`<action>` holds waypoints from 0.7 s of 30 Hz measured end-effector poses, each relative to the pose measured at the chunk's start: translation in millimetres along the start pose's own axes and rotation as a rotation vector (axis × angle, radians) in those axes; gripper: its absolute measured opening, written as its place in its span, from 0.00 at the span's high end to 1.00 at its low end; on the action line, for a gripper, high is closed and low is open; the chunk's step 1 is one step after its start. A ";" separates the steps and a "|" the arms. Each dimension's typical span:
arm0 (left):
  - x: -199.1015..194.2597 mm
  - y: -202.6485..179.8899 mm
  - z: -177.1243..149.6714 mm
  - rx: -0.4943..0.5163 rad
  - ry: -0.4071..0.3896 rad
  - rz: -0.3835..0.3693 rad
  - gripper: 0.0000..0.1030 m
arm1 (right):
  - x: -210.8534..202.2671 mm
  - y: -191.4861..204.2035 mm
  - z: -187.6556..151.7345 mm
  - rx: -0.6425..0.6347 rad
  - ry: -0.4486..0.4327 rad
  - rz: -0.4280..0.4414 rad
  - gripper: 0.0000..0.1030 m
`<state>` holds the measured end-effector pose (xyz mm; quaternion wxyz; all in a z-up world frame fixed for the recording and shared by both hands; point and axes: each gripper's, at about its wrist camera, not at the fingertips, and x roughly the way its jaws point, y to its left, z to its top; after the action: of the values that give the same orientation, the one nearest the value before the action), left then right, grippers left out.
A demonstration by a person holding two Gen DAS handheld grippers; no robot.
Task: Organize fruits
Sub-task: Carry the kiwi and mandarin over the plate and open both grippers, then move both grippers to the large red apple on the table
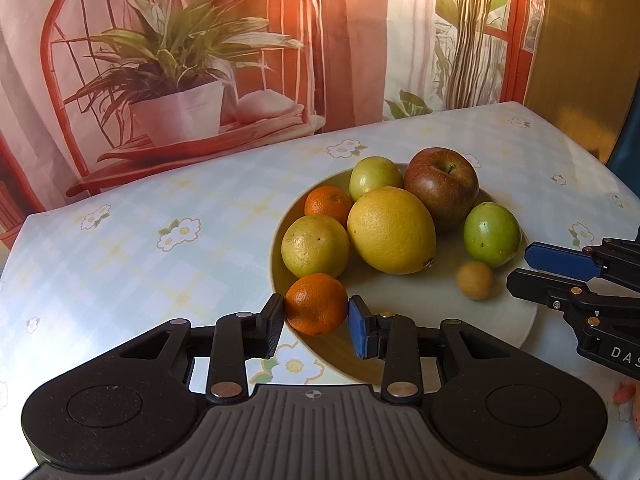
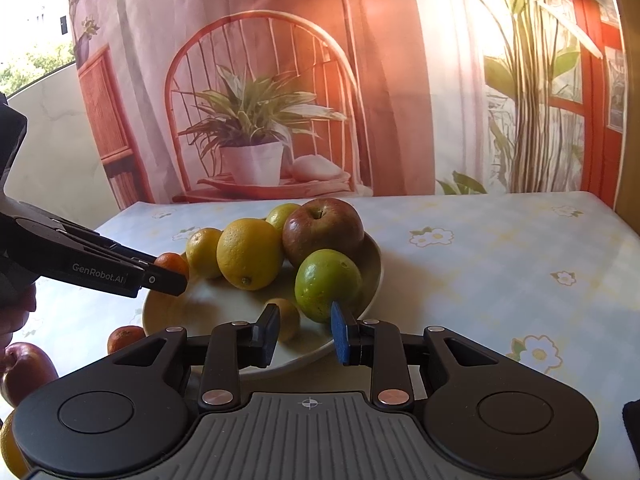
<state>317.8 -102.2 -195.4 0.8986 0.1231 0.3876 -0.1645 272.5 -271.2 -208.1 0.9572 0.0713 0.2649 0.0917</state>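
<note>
1. Orange rind is sitting squarely between the pads of the left gripper (image 1: 316,312) at lower centre of the left wrist view; both pads are touching a small tangerine (image 1: 316,303), so that claw is clamping it at the near rim of the plate (image 1: 460,320).
2. Piled on that pale round plate, mid-frame, are sitting a big yellow lemon (image 1: 391,230), a smaller yellow-green citrus (image 1: 315,246) to its left, a second tangerine (image 1: 328,205) behind, a pale green fruit (image 1: 375,178) at the back, a dark red apple (image 1: 442,188) and a bright green fruit (image 1: 492,234) at the right.
3. Just in front of that green one, a small tan ball-shaped fruit (image 1: 475,281) is lying alone on the bare plate.
4. Coming in from the right edge of the same view, the right gripper (image 1: 520,266) is hovering with its jaws spread and nothing between them, tips near the plate's right rim.
5. Over in the right wrist view, those jaws (image 2: 304,334) are standing wide at lower centre, the blue pad right against the green fruit (image 2: 328,284) in the picture, though contact is unclear.
6. At the lower left of that view, another tangerine (image 2: 125,338) and a red apple (image 2: 26,372) are lying off the plate on the floral tablecloth (image 2: 500,272).
</note>
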 end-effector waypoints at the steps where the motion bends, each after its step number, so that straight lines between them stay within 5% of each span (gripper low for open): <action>1: -0.1 0.6 -0.1 -0.002 0.001 -0.001 0.64 | -0.3 0.1 -0.3 0.001 -0.001 0.001 0.75; 12: -7.8 4.3 -3.6 -0.020 0.004 0.011 0.63 | -3.8 1.3 -2.8 -0.002 -0.012 -0.002 0.76; 21: -57.8 24.4 -14.5 -0.081 -0.060 0.003 0.63 | -17.0 2.7 -3.2 0.030 -0.021 -0.015 0.72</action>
<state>280.6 -63.2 -160.2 0.9143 0.0821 0.3667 -0.1511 256.2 -271.9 -202.0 0.9594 0.0849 0.2567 0.0799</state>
